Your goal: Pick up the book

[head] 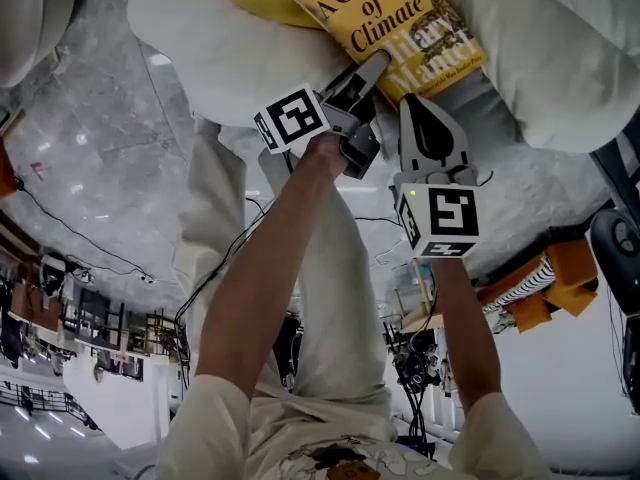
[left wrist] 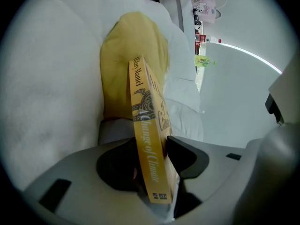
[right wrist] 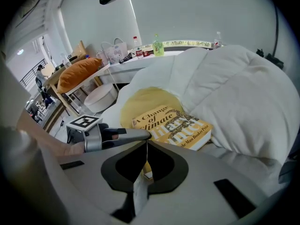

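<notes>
A yellow paperback, the book, lies face up on a yellow cushion between big white pillows. My left gripper reaches its lower left corner. In the left gripper view the book's spine stands edge-on between the jaws, filling the gap, with both pads against it, so the left gripper is shut on the book. In the right gripper view one grey left finger rests on top of the cover. My right gripper hovers just short of the book's near edge, jaws shut and empty.
White pillows crowd the book on the right and behind. Beyond the bed stand a chair with an orange cushion, a round white stool and a counter with bottles. Cables trail on the floor.
</notes>
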The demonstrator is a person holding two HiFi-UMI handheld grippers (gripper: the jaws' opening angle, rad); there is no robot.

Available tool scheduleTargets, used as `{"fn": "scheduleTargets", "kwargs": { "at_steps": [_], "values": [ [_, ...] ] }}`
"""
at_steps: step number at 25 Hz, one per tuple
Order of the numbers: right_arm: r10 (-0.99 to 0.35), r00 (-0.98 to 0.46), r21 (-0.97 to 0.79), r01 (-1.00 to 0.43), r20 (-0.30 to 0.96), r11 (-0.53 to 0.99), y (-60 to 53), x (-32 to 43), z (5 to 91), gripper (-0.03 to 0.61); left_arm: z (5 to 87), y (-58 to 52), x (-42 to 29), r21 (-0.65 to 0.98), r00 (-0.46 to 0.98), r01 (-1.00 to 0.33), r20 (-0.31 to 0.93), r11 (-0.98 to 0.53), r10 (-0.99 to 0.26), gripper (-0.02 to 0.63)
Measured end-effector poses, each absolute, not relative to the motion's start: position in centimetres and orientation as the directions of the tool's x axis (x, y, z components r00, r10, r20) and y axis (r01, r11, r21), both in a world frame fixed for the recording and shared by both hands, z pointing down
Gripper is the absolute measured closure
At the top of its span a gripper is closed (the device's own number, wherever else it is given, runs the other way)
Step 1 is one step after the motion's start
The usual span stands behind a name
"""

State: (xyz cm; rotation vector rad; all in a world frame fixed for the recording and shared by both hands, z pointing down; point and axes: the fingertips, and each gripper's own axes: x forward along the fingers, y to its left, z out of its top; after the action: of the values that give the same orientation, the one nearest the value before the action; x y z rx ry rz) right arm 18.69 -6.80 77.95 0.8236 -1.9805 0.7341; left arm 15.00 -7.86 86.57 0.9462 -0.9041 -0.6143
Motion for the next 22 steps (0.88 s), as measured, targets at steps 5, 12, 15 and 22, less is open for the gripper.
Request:
{"fn": "scheduleTargets", "kwargs": {
  "at_steps": [5,12,15,22],
  "values": [
    [-0.284,-0.416,-0.178,-0.779,0.864,0.601,-6.1,18.2,77.3,0.555,85.6,-7.8,13.8,0.887,0.482,0.088,0.361,0.454,-0.798,0.433],
    [-0.305,-0.414,-0.168,-0.787,0.858,0.594,-6.8,17.7,76.1,0.555,84.4,-8.5,12.7,0.892,0.478,0.088,0.352,0.443,-0.805,0.456],
    [-0.315,-0.414,-0.165,-0.789,0.854,0.592,-7.0,17.2,75.4,0.555,83.9,-8.4,12.2,0.894,0.486,0.084,0.348,0.439,-0.802,0.459],
    [-0.344,-0.410,-0.151,-0.800,0.845,0.581,-7.8,16.6,73.0,0.555,81.3,-9.0,11.3,0.903,0.518,0.059,0.336,0.424,-0.787,0.465]
  ]
}}
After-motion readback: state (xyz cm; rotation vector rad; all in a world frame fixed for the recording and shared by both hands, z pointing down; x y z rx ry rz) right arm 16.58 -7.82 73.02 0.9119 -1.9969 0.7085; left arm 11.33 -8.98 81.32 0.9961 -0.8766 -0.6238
